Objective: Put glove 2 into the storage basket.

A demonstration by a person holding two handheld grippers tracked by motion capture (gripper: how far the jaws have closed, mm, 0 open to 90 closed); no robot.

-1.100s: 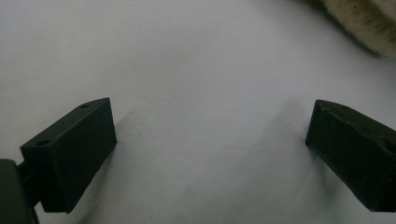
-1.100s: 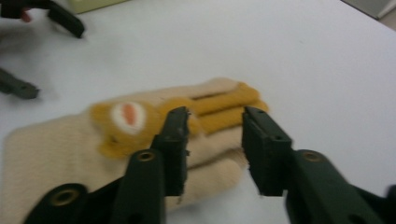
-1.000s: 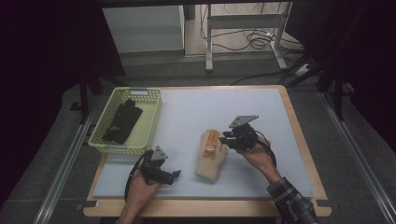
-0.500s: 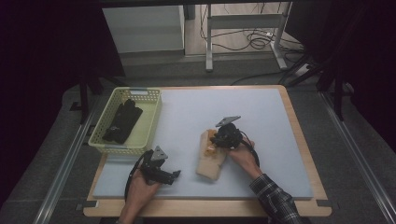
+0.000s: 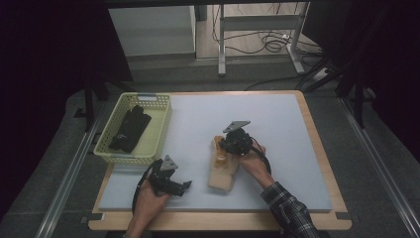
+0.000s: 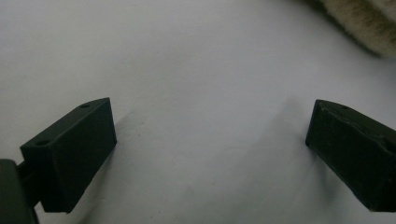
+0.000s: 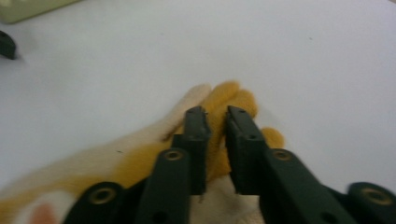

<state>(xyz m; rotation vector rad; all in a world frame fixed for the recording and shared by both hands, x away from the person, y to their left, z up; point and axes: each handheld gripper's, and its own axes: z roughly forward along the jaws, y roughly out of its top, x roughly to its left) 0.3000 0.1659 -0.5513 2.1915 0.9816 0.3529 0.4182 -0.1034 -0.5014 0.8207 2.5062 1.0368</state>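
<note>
A cream and yellow work glove [image 5: 224,172] lies on the pale mat [image 5: 277,124], right of centre. My right gripper [image 5: 223,146] rests on its far, yellow end. In the right gripper view the jaws of the right gripper [image 7: 215,114] stand a narrow gap apart with a fold of the yellow glove [image 7: 236,95] pinched between them; they have just been opening slightly. My left gripper [image 5: 182,187] lies near the front edge, left of the glove. Its jaws [image 6: 210,140] are wide open over bare mat, and the glove's edge [image 6: 359,18] is off to one side.
A pale green basket [image 5: 113,154] stands at the left of the mat with dark gloves [image 5: 130,130] inside; its corner [image 7: 28,9] appears in the right gripper view. The table's wooden rim [image 5: 322,148] runs around the mat. Cables and a metal stand lie on the floor beyond.
My right gripper has moved left and down from beside the glove onto its yellow end, and its jaws now hold a fold of fabric. The left hand and gripper have stayed put.
</note>
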